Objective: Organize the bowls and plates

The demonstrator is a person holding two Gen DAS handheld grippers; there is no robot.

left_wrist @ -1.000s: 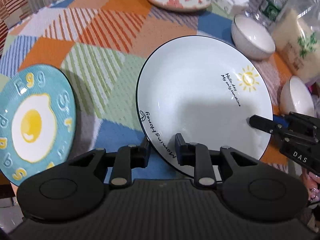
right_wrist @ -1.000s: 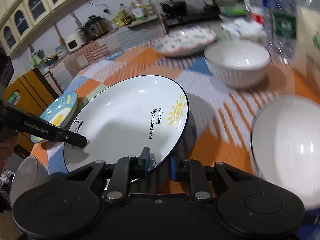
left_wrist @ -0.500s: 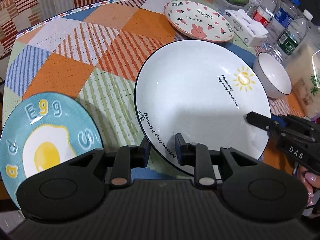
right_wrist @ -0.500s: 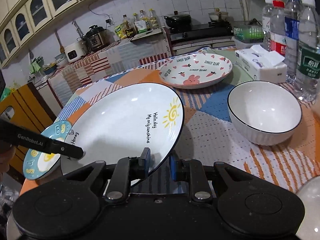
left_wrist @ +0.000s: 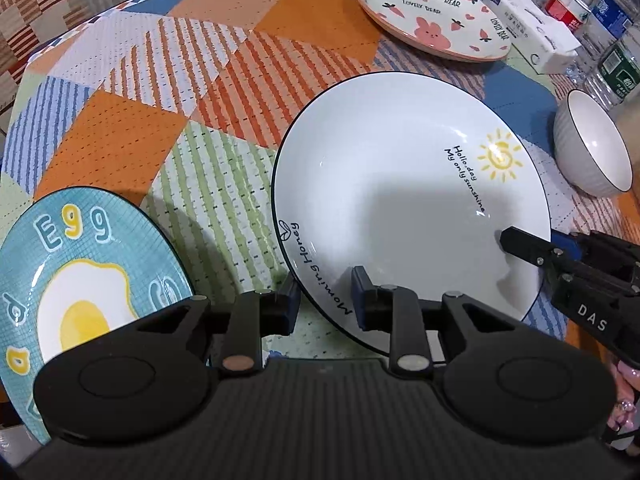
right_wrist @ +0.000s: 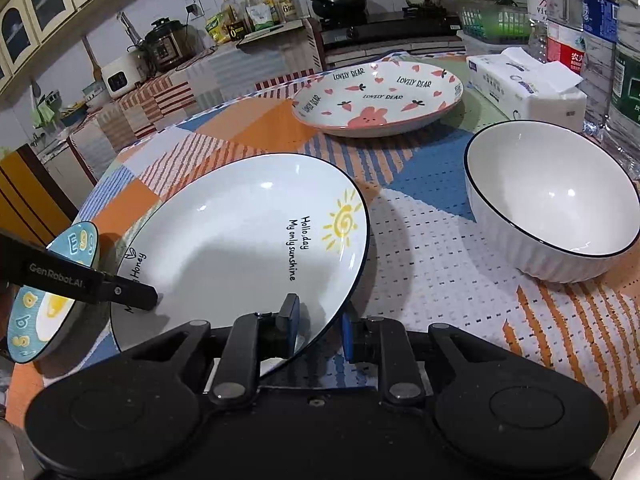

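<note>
- Left wrist view: my left gripper [left_wrist: 324,292] points steeply down, its jaws clamped on the near rim of the sun plate [left_wrist: 400,200], one finger under the rim, one on the inner face.
- My right gripper [left_wrist: 532,248] comes in from the right edge and grips the same plate's right rim.
- The sun plate is tilted, its shadow on the tablecloth [left_wrist: 208,192]; nothing lies in it.
- Egg plate [left_wrist: 80,280], lower left, well apart from the sun plate, nothing in it.
- Rabbit plate [left_wrist: 432,12], far side, nothing in it.
- One white bowl [left_wrist: 592,148] at right, nothing in it.
- Count here: three plates, one bowl; one tissue pack [left_wrist: 532,36]; bottles [left_wrist: 600,20] at the far right, number unclear.
- Right wrist view: my right gripper [right_wrist: 320,320] slants downward, jaws clamped on the sun plate [right_wrist: 240,240] at its near rim.
- My left gripper [right_wrist: 136,296] reaches in from the left, on the plate's opposite rim.
- Egg plate [right_wrist: 24,328] sits behind that arm, partly hidden.
- Rabbit plate [right_wrist: 380,100] beyond; bowl [right_wrist: 552,200] at right, apart from the sun plate.
- Count here: three plates, one bowl; tissue pack [right_wrist: 528,84] beside the bottles [right_wrist: 580,20].
</note>
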